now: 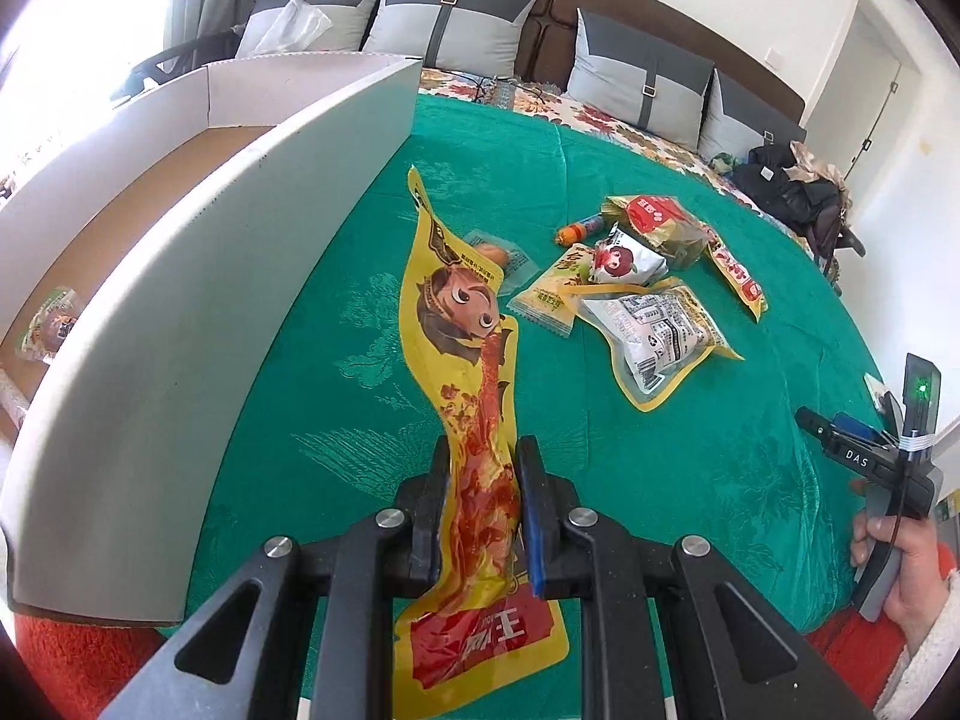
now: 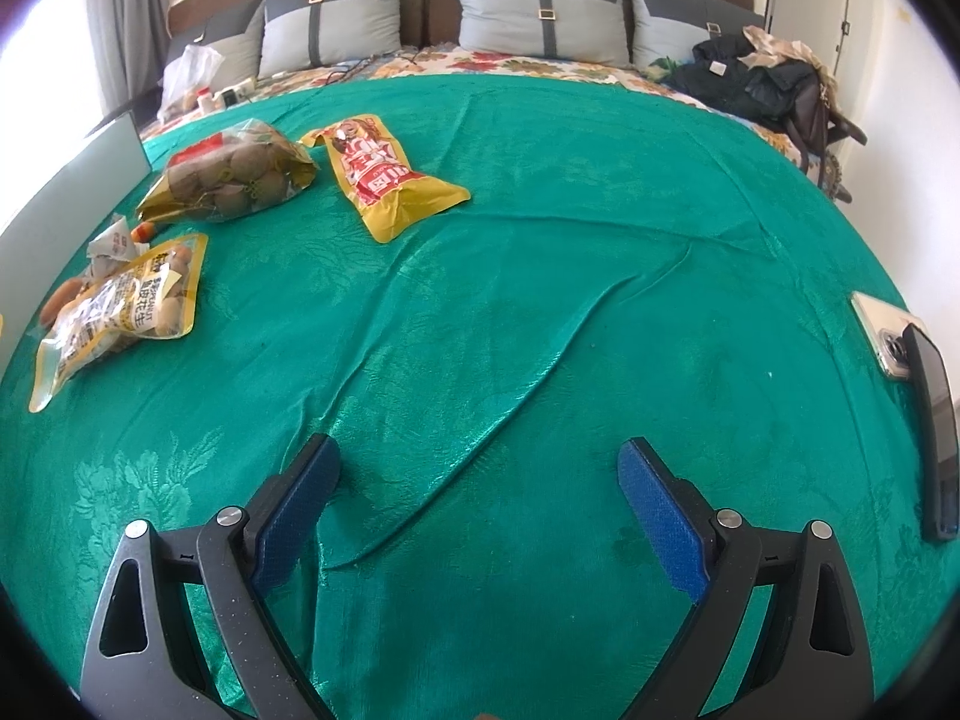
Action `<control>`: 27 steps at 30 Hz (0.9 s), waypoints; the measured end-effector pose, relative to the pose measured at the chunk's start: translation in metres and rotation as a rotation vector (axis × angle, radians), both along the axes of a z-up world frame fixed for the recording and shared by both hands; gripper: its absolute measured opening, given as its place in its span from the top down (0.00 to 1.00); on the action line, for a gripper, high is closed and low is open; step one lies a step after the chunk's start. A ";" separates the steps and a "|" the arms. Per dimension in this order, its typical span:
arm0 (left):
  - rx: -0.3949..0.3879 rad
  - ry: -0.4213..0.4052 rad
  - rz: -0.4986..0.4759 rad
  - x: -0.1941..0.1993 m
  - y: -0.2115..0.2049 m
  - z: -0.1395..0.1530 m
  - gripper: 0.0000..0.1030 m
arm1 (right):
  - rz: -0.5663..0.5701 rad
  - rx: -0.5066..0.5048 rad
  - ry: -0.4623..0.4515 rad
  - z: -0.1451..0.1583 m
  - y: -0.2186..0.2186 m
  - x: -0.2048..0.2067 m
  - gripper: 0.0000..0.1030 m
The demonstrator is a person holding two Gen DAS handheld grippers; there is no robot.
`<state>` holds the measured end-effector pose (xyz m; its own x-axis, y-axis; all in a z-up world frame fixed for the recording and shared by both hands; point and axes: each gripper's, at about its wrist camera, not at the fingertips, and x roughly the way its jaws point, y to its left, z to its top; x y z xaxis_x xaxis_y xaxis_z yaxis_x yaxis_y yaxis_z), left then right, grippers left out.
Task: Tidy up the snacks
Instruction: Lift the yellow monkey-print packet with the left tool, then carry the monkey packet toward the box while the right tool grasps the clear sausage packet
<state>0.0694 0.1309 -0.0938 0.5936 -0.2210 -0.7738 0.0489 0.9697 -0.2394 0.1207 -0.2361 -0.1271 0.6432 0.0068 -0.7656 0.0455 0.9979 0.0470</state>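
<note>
My left gripper [image 1: 483, 450] is shut on a long yellow snack packet [image 1: 462, 324] with a cartoon face, held above the green bedspread next to the white cardboard box [image 1: 198, 276]. One small packet [image 1: 54, 324] lies inside the box. Several snack packets [image 1: 654, 324] lie in a pile on the bed ahead. My right gripper [image 2: 480, 462] is open and empty over bare bedspread. In the right wrist view, a peanut bag [image 2: 120, 306], a bag of brown round snacks [image 2: 234, 180] and a red-yellow packet [image 2: 384, 180] lie to the left.
The green bedspread [image 2: 540, 300] covers the bed. Grey pillows [image 2: 540, 12] line the headboard. Dark clothes [image 2: 762, 84] are piled at the far right. Two phones [image 2: 924, 396] lie at the right edge. The box wall [image 2: 66, 204] stands at the left.
</note>
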 end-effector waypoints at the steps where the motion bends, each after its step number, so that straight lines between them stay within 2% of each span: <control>1: -0.005 0.003 -0.001 0.000 0.001 -0.001 0.82 | -0.002 0.005 0.001 0.000 0.000 0.000 0.07; 6: -0.035 0.007 -0.006 -0.002 0.003 -0.002 0.82 | -0.009 0.008 -0.001 0.000 0.002 -0.002 0.07; 18: -0.029 -0.132 -0.029 -0.018 -0.001 0.038 0.82 | -0.010 0.007 -0.002 0.000 0.001 -0.003 0.07; 25: -0.053 -0.157 -0.031 -0.024 0.009 0.051 0.82 | -0.014 0.006 -0.002 0.001 -0.001 -0.004 0.07; 27: -0.065 -0.182 -0.006 -0.028 0.019 0.064 0.82 | -0.059 0.041 0.051 0.007 -0.004 -0.007 0.08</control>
<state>0.0409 0.1504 -0.0302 0.7208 -0.2711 -0.6380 0.1028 0.9520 -0.2883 0.1142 -0.2403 -0.1200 0.6036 0.0016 -0.7972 0.1080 0.9906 0.0837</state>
